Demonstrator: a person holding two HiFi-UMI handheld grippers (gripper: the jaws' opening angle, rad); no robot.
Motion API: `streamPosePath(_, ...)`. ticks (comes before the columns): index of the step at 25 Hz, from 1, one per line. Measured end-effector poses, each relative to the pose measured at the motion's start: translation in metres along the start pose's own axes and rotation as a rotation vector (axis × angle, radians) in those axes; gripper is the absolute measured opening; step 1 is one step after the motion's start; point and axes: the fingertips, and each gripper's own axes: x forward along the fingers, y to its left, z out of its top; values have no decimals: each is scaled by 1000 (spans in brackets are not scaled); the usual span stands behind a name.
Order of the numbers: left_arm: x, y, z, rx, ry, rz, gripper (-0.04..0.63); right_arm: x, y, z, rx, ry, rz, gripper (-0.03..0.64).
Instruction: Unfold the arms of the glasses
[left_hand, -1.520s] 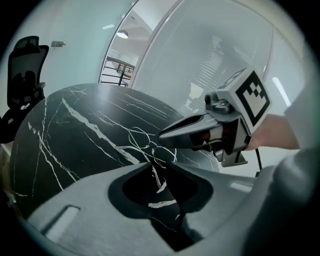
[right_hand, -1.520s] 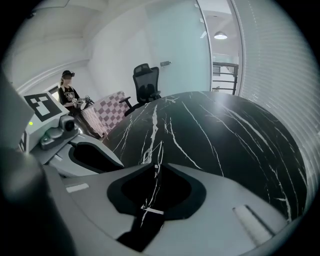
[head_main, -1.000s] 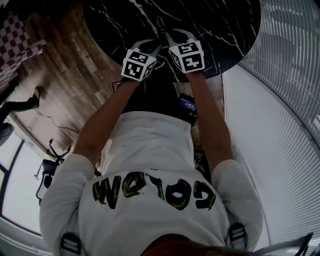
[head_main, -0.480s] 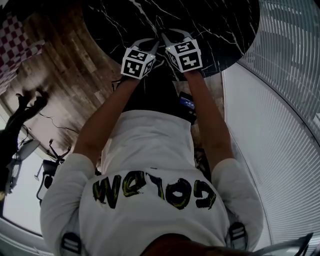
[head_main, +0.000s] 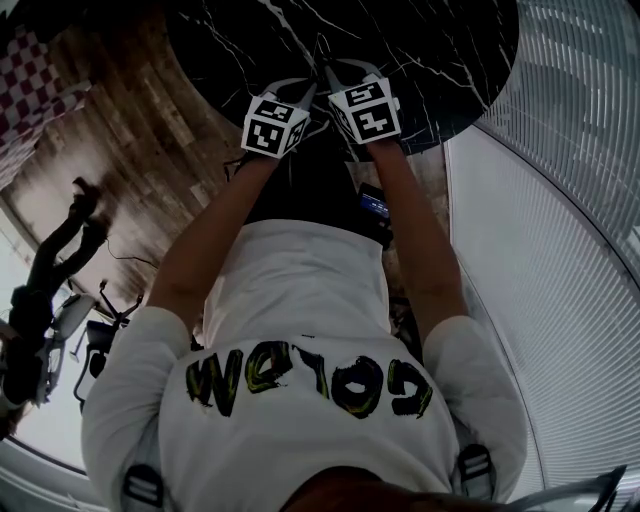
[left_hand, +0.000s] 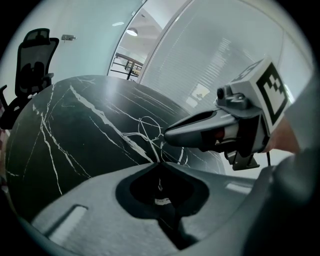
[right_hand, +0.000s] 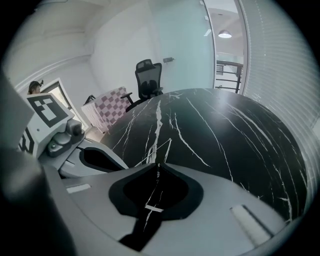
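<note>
With the left hand-held gripper, jaws just closed narrow, nipped onto a wire of the thin-framed glasses; with the right hand-held gripper, pinched shut on another wire. Held between the 2 at the near part of the black marbled counter.

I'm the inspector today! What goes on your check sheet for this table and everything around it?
Surface: black marble table with white veins.
Job's things: thin wire glasses at both gripper tips; too fine to tell how the arms are folded.
Clutter: nothing seen.
Grippers: left hand-held gripper has just been closing, jaws now together on the glasses' wire; right hand-held gripper jaws together on the wire too.
Cables: one thin cable on the wood floor.
Surroundings: office chair, checkered thing, blinds.
</note>
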Motion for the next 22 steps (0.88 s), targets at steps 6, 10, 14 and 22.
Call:
streamPosePath(6, -12, -2, 2, 10, -6, 3, 12, -12, 3, 3, -22, -3, -22, 12)
streamPosePath(10, -16, -1, 1, 17, 3, 8, 12, -13, 2, 0, -33, 8, -29, 3)
streamPosePath(14, -19, 11, -1, 30, 9, 23, 11, -10, 2, 0, -53, 8, -32, 3)
streamPosePath(22, -30, 39, 0, 60, 17, 55, 9, -9, 3, 1, -90, 20, -38, 3)
